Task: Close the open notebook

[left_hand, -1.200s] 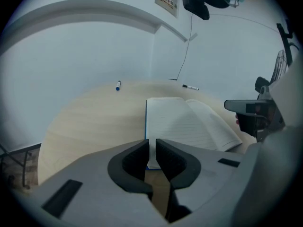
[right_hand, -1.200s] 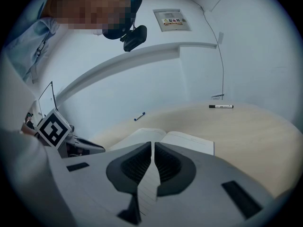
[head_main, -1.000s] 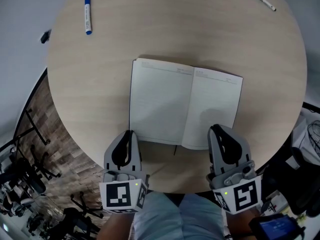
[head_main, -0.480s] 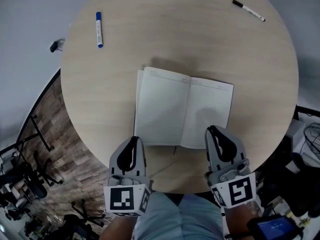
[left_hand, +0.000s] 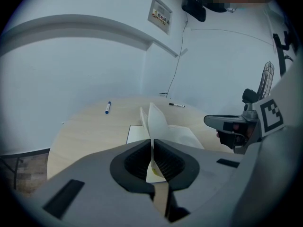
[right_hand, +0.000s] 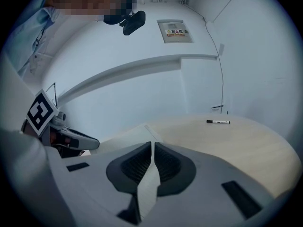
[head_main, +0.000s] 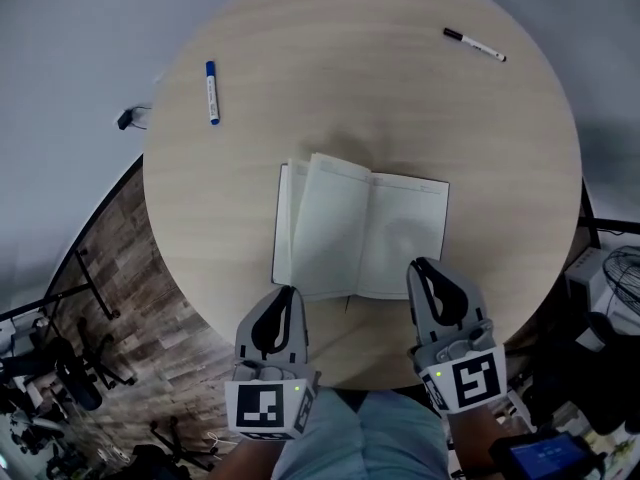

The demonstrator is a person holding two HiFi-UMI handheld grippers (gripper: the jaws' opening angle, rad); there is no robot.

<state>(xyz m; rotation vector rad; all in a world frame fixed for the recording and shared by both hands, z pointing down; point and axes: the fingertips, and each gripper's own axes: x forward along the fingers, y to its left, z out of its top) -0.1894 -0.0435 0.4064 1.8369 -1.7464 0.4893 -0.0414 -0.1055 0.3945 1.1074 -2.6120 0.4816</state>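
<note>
1. Desk (head_main: 330, 78): round, pale wood grain, seen from above.

2. Notebook (head_main: 400, 233): lies open at the desk's centre, slightly toward 6 o'clock. The right page is flat. A few left leaves (head_main: 325, 223) stand up off the left side and tilt toward the spine, with 1 flat strip of left page showing beyond them at 9 o'clock.

3. Left hand-held gripper (head_main: 287, 293): at 7 o'clock of the notebook. Its jaws are pressed together on the near edge of 1 raised leaf, which runs upright through the slit in the left gripper view (left_hand: 152, 148).

4. Right hand-held gripper (head_main: 422, 268): at 5 o'clock of the notebook, tips over the right page's near corner. The jaws are together, with only a thin pale slit between them (right_hand: 152, 150).

5. Blue marker (head_main: 211, 92): at 10 o'clock of the notebook, well apart.

6. Black pen (head_main: 474, 45): at 1 o'clock, near the far rim.
</note>
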